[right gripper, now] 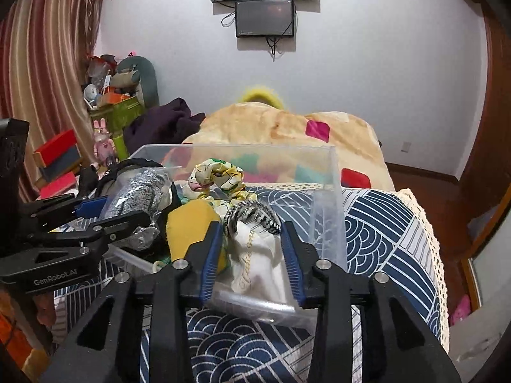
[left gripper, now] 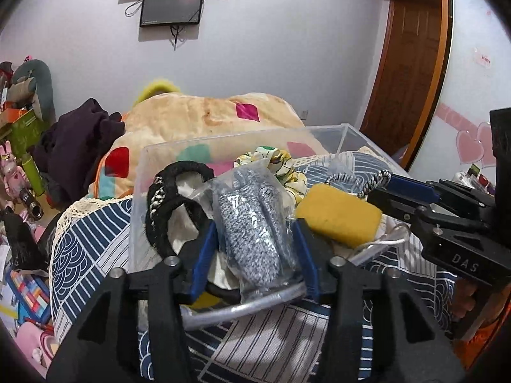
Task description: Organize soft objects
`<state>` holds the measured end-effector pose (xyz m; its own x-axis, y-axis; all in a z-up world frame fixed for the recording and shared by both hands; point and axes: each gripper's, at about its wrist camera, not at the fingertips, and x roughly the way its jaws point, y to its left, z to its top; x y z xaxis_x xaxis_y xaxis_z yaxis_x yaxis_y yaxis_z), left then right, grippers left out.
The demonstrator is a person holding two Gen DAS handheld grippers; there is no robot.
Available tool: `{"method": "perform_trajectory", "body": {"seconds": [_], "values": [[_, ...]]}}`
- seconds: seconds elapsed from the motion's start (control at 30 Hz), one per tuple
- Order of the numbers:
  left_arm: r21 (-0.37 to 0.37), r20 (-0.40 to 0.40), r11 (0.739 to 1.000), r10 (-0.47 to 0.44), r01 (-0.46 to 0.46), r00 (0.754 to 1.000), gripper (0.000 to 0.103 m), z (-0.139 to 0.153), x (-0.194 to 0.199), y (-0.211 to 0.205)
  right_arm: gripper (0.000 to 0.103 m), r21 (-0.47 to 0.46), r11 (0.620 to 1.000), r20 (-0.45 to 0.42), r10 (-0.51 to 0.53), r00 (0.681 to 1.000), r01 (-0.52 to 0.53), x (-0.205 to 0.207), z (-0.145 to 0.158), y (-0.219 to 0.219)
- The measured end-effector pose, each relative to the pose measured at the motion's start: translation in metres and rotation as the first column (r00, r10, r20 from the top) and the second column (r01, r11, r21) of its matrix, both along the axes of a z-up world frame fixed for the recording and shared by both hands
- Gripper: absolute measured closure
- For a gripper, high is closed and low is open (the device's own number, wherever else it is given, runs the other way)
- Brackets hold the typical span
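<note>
Right then, I had both tools at the near edge of the clear plastic bin (left gripper: 322,134), which sat on the bed's blue wave-patterned cover (right gripper: 383,223). My left tool (left gripper: 255,249) held the plastic bag of grey knitted fabric (left gripper: 252,220) between its blue pads, the bag standing upright over the bin's near left part. In the right wrist view, my right tool (right gripper: 252,258) had its pads set at a middling gap on either side of a white cloth with gold script (right gripper: 258,261); I could not tell whether they actually pressed on it. A black-and-white braided cord (right gripper: 252,215) lay just beyond that cloth, at the fingertips. The yellow sponge (left gripper: 338,215) rested between the two tools, touching the bag's right side in the left wrist view. A floral scrunchie (right gripper: 217,175) lay further back in the bin, and black hair bands (left gripper: 172,204) leaned at its left. Beyond the bin was a peach blanket with coloured patches (right gripper: 287,127), and two dark screens (right gripper: 264,17) hung on the far wall.
</note>
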<state>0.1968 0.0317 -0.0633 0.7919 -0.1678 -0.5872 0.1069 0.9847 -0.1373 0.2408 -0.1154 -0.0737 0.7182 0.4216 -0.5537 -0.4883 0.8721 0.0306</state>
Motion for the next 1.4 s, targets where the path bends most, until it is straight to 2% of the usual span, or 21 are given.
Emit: {"method": "perform_trajectory", "body": {"seconds": [0.07, 0.23, 0.4, 0.6, 0.73, 1.0, 1.03, 1.17, 1.3, 1.4], "values": [[-0.009, 0.010, 1.000, 0.006, -0.006, 1.000, 0.046, 0.003, -0.006, 0.001, 0.062, 0.008, 1.000, 0.007, 0.002, 1.000, -0.003, -0.001, 0.002, -0.002], [-0.030, 0.056, 1.000, 0.006, -0.004, 0.998, 0.043, 0.018, -0.025, 0.001, 0.062, 0.025, 1.000, 0.044, 0.008, 0.999, -0.009, -0.013, 0.014, -0.010], [-0.024, 0.146, 1.000, 0.008, -0.005, 0.989, 0.043, 0.044, -0.055, -0.003, 0.062, 0.072, 0.997, 0.089, 0.020, 0.996, -0.027, -0.033, 0.033, -0.022], [-0.011, 0.256, 1.000, 0.005, -0.002, 0.967, 0.041, 0.072, -0.096, -0.011, 0.061, 0.118, 0.991, 0.153, 0.037, 0.988, -0.055, -0.060, 0.052, -0.031], [-0.013, 0.306, 1.000, 0.007, -0.003, 0.952, 0.032, 0.082, -0.122, -0.015, 0.043, 0.144, 0.987, 0.197, 0.037, 0.980, -0.067, -0.077, 0.060, -0.033], [-0.011, 0.368, 1.000, 0.023, -0.020, 0.930, 0.011, 0.085, -0.154, -0.025, 0.021, 0.154, 0.985, 0.271, 0.028, 0.962, -0.072, -0.101, 0.063, -0.035], [-0.011, 0.372, 1.000, 0.026, -0.023, 0.928, 0.008, 0.085, -0.156, -0.026, 0.020, 0.158, 0.985, 0.276, 0.028, 0.961, -0.074, -0.103, 0.063, -0.035], [-0.001, 0.386, 0.999, 0.036, -0.039, 0.922, 0.004, 0.083, -0.163, -0.029, 0.018, 0.181, 0.980, 0.277, 0.026, 0.960, -0.078, -0.108, 0.060, -0.039], [0.003, 0.393, 0.999, 0.041, -0.045, 0.918, 0.004, 0.082, -0.166, -0.029, 0.010, 0.207, 0.976, 0.281, 0.011, 0.960, -0.071, -0.110, 0.057, -0.043], [0.010, 0.400, 0.998, 0.047, -0.055, 0.916, 0.003, 0.081, -0.167, -0.028, 0.010, 0.209, 0.975, 0.282, 0.010, 0.959, -0.072, -0.111, 0.055, -0.044]]}}
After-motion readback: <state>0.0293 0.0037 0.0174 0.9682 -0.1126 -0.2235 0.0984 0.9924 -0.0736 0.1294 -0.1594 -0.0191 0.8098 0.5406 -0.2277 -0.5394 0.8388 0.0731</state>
